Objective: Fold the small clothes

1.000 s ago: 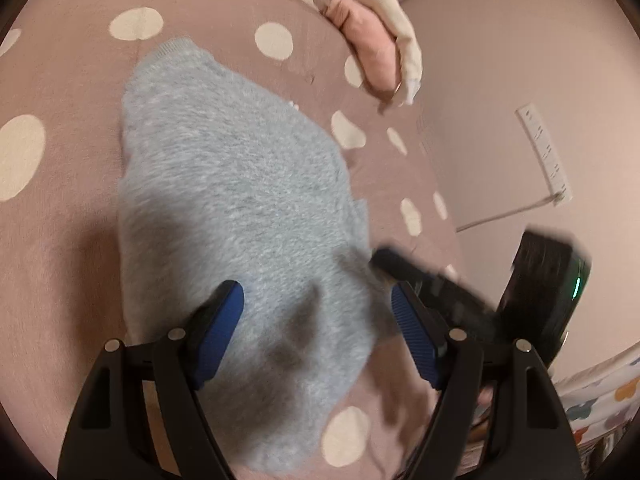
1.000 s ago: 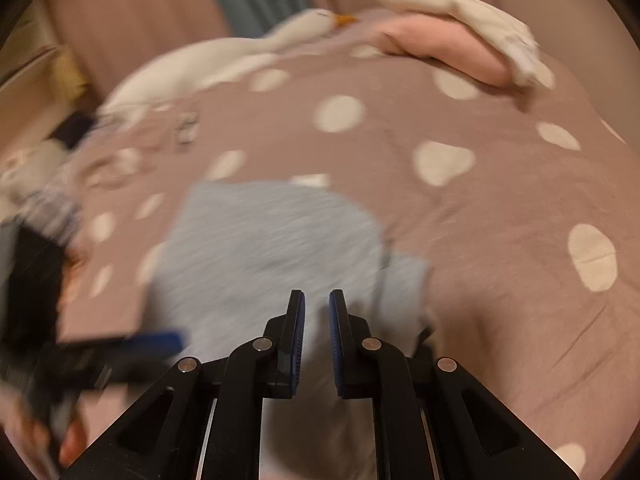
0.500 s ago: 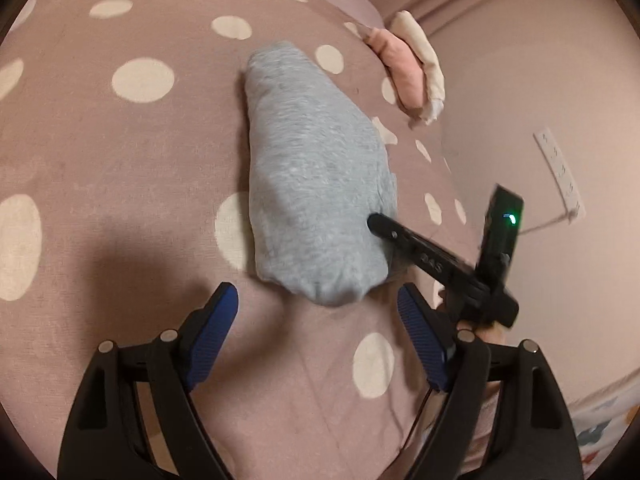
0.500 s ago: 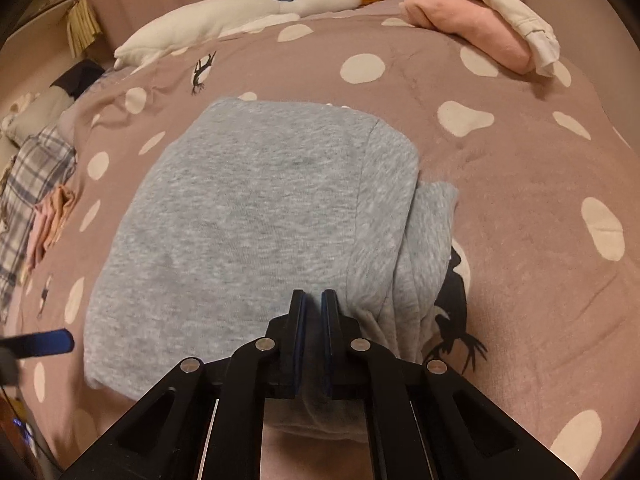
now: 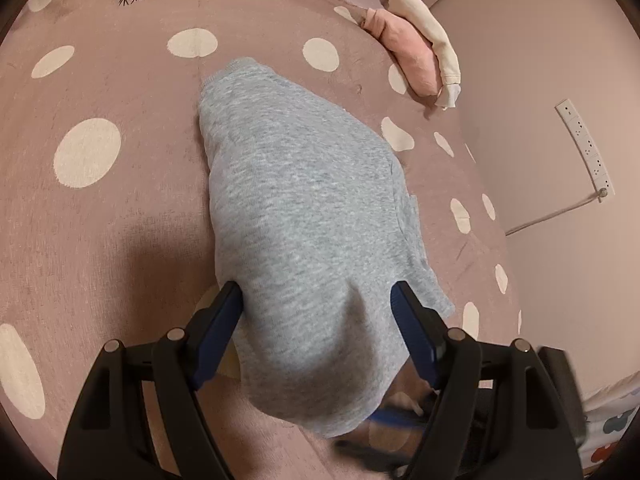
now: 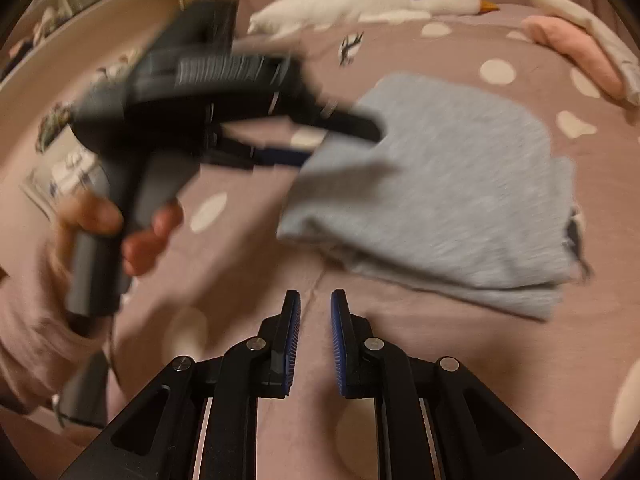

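Note:
A folded grey knit garment (image 5: 304,216) lies on the pink polka-dot bedspread (image 5: 100,232). My left gripper (image 5: 316,304) straddles its near end with blue pads on either side, and the jaws are closing. In the right wrist view the left gripper (image 6: 340,140) is blurred, reaching onto the left edge of the garment (image 6: 448,184), which looks slightly raised. I cannot tell whether the pads press it. My right gripper (image 6: 316,300) hovers over bare bedspread in front of the garment. Its jaws are opening, a narrow gap shows, and nothing is between them.
Folded pink and cream clothes (image 5: 412,48) lie at the far right edge of the bed, beside the wall. A power strip (image 5: 584,148) hangs on that wall. A white goose plush (image 6: 360,4) rests at the back. A hand (image 6: 100,224) holds the left gripper.
The right gripper has let go of the grey garment and pulled back off it, its jaws parting. The left gripper, drawn back half a second ago, has come forward around the garment's near end.

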The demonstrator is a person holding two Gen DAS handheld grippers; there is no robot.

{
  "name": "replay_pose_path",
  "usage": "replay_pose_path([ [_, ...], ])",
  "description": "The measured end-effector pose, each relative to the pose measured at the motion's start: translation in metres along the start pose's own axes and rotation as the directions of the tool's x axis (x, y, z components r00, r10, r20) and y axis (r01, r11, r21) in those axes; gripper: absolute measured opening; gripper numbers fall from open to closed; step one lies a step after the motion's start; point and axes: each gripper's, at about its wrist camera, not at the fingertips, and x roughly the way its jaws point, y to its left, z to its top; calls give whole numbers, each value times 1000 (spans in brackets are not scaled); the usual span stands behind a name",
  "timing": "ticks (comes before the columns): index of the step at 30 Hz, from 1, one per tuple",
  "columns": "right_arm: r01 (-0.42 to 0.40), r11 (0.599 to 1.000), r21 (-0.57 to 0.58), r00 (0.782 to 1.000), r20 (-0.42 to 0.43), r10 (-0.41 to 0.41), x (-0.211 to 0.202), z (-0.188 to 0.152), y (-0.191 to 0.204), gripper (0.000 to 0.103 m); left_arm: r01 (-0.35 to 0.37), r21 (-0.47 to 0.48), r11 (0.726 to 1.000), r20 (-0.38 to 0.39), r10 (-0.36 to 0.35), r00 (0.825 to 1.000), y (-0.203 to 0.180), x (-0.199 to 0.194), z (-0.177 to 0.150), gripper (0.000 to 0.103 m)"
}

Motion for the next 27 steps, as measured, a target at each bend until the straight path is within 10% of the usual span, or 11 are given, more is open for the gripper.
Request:
replay_pose_path([
  [2, 5, 999, 39, 999, 31, -6, 13, 7, -2, 55, 6, -8, 1000, -6, -7, 1000, 3, -3, 1, 75],
  [13, 40, 999, 22, 992, 119, -42, 47, 27, 9, 55, 38, -33, 999, -59, -39, 997, 4, -3, 10, 75],
  [15, 14, 1000, -11, 992, 127, -12, 48, 28, 15, 42, 38, -33, 999, -62, -40, 997, 5, -3, 10, 76],
  [16, 0, 1000, -24, 992, 124, 3, 49, 29, 19, 13, 39, -34, 999, -61, -41, 997, 5, -3, 10, 76],
  [17, 6, 999, -32, 992, 124, -2, 45, 26, 20, 7, 40, -34, 999, -61, -42, 997, 5, -3, 10, 76],
  [22, 31, 997, -65, 995, 93, -24, 41, 21, 41, 7, 32, -37, 999, -75, -34, 997, 5, -1, 12, 78],
  [27, -142, 973, -182, 989, 13, 147, 35, -6, 97, 2, 39, -31, 999, -72, -41, 997, 3, -1, 13, 78],
])
